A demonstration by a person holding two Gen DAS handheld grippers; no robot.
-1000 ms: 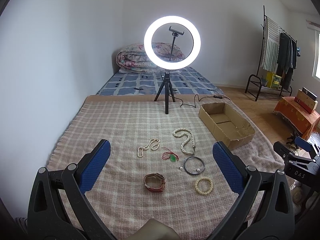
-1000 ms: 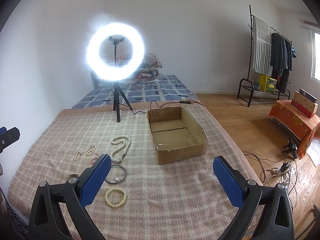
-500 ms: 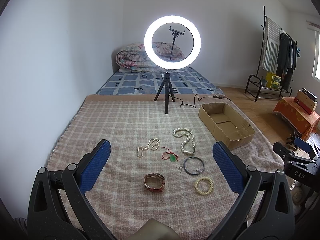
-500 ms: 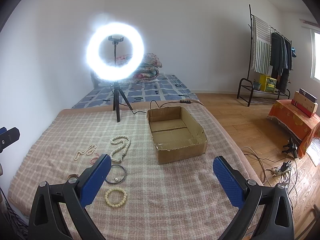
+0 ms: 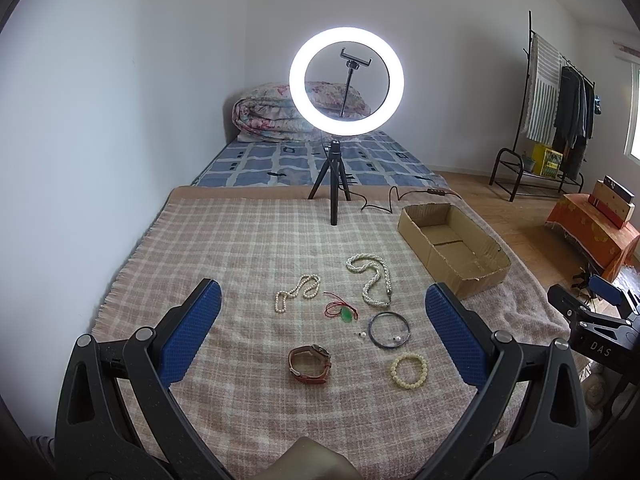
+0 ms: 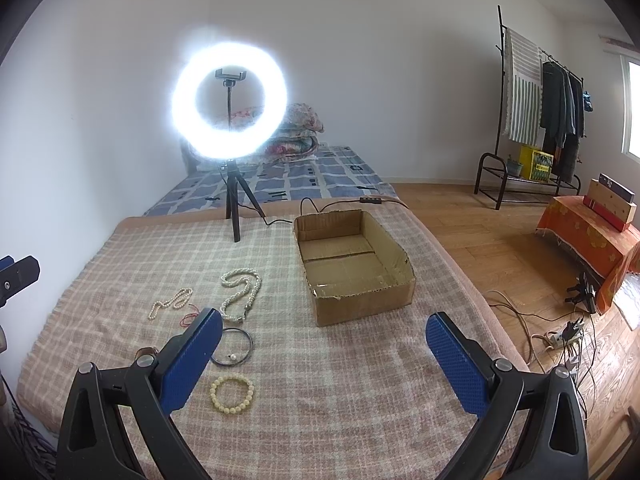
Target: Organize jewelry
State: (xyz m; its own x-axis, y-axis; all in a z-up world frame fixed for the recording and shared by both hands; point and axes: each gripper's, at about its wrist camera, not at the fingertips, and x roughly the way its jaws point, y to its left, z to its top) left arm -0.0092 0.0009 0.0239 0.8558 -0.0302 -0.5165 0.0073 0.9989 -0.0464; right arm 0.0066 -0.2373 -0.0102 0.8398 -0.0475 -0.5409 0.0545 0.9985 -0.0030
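Checked blanket (image 5: 248,240) covers the whole low surface, and at the bottom of each frame a gripper hangs above it: left gripper (image 5: 322,334) and right gripper (image 6: 324,354), both spread wide and holding nothing, probably ready to choose a first piece. Mid-frame lies the jewelry, laid out apart so each can be picked singly: brown watch (image 5: 310,363), cream bead bracelet (image 5: 409,365), dark bangle (image 5: 389,329), green pendant (image 5: 342,312), two pearl necklaces (image 5: 370,278). Further up right waits the empty cardboard box (image 6: 360,304), likely their destination; behind, a ring light (image 5: 346,81) shines on everything
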